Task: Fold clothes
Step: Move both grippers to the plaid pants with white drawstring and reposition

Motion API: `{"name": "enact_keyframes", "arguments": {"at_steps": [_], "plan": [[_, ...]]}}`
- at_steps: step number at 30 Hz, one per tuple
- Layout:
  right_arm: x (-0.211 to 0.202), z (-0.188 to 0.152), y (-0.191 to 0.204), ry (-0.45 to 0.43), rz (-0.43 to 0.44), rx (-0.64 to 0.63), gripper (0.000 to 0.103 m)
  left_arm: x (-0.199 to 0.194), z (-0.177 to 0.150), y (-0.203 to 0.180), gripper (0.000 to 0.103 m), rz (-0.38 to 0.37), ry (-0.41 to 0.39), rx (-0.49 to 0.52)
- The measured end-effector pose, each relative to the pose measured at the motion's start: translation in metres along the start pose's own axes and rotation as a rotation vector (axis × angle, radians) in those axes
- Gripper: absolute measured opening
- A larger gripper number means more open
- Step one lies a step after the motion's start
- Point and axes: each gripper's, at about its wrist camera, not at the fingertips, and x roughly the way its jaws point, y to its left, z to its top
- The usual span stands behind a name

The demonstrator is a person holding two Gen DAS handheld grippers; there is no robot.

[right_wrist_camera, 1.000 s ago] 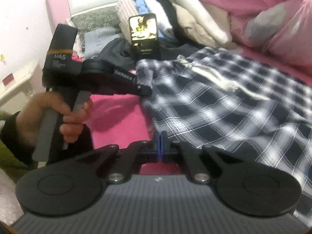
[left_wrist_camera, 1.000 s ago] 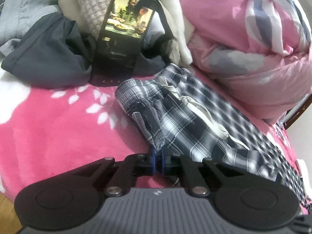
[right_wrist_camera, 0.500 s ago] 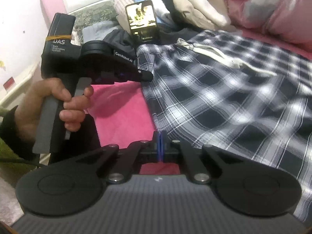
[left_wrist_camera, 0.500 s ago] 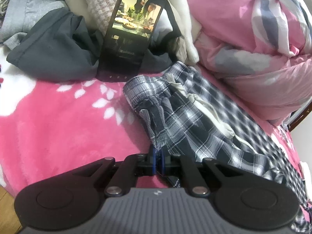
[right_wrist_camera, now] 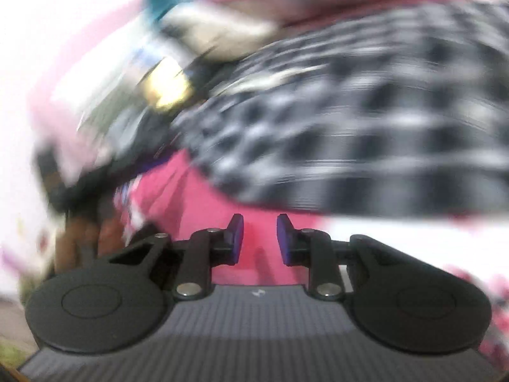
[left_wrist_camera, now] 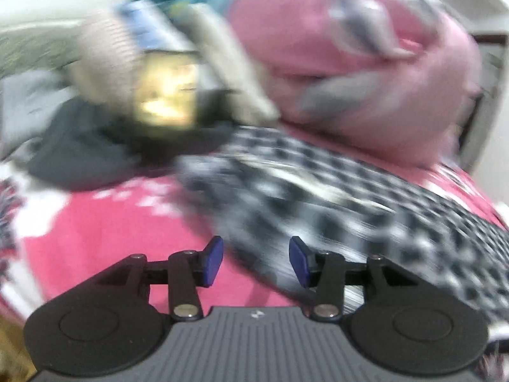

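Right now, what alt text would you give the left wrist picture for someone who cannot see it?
The left gripper is opening with nothing between its blue pads, above a pink blanket. Blurred plaid trousers lie just ahead.

Both views are heavily motion-blurred. The surface is a bed covered by a bright pink blanket [left_wrist_camera: 105, 222] with white floral patches. At upper right of the left wrist view lies a bundled pink quilt [left_wrist_camera: 366, 73] with grey stripes. A bright white wall [right_wrist_camera: 38, 47] fills the upper left of the right wrist view. Lighting is even and indoor.
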Motion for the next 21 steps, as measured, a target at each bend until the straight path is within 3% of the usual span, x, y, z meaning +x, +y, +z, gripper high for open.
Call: {"name": "enact_keyframes", "arguments": {"at_steps": [5,10,12,19,21], "plan": [[-0.079,-0.015,-0.08,-0.193,-0.122,0.394,0.025,0.001,-0.015,-0.07,0.046,-0.219,0.035,0.249],[-0.119,-0.037,-0.137,-0.35,-0.146,0.702,0.025,0.009,-0.031,-0.127,0.044,-0.339,0.07,0.436],[-0.126,-0.045,-0.156,-0.395,-0.111,0.81,0.027,0.013,-0.035,-0.138,0.041,-0.35,0.095,0.467],[-0.132,-0.046,-0.172,-0.47,-0.087,0.864,0.027,0.016,-0.052,-0.158,0.022,-0.308,0.144,0.568],[-0.137,-0.045,-0.176,-0.481,-0.104,0.856,0.019,0.016,-0.055,-0.162,0.019,-0.306,0.141,0.592]]}}
